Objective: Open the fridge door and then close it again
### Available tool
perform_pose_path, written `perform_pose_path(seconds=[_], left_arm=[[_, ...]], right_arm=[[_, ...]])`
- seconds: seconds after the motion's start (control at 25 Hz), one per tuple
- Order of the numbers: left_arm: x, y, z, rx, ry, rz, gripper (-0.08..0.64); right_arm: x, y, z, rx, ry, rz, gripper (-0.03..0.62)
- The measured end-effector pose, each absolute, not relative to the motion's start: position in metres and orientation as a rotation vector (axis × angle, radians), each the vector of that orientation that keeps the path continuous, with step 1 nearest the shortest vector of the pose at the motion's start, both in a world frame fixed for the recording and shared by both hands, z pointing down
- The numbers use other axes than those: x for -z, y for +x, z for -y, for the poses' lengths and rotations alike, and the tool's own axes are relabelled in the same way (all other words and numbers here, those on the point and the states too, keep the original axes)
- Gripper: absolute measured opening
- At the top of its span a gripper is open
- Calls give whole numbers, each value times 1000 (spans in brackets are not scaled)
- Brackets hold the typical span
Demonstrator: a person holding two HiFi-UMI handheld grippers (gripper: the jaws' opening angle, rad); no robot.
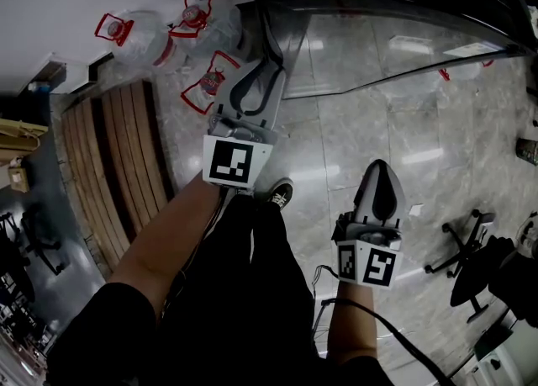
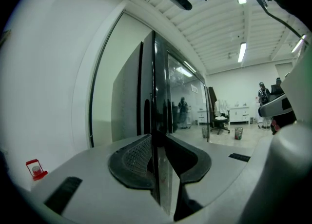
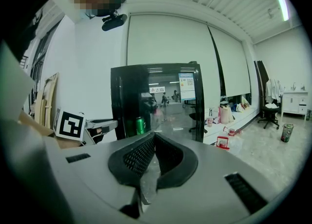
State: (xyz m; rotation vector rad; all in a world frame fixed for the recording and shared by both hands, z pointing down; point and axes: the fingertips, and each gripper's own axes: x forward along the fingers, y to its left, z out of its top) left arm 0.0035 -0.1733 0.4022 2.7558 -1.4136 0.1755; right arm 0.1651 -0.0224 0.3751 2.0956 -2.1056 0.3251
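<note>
The black fridge [image 3: 127,102] has a glass door [image 3: 175,106], and a green can [image 3: 140,125] shows behind the glass. The door's left edge [image 2: 155,86] runs upright between the jaws of my left gripper [image 2: 158,157], whose pads close on it from both sides. The door lies close to the cabinet. From above, my left gripper [image 1: 271,44] reaches up to that edge. My right gripper [image 1: 380,167] hangs apart over the floor, lower right of the left one. Seen from its own camera, my right gripper [image 3: 155,137] is shut on nothing and faces the fridge front.
Three big water bottles with red handles [image 1: 134,35] [image 1: 197,16] [image 1: 210,81] lie on the floor left of the fridge. A slatted wooden bench [image 1: 118,166] is at the left. An office chair base [image 1: 462,250] stands at the right. My shoe [image 1: 280,193] is on the grey tiles.
</note>
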Motion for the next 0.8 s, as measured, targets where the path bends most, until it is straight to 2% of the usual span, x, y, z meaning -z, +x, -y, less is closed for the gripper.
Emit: perform_pose_path(seconds=[0.12,0.32,0.8], left_arm=[[-391,-4,167,-162,2756,1471,74],[-363,-6,135,-124,2784,1446,10],[-255,-38,48,-52,2746,1319,6]], right_arm=[[-366,162,17,-323,2095,2115,15],[-335,150,11,-305,2102,2174,15],[-248,93,-17,-254,1972,2332,15]])
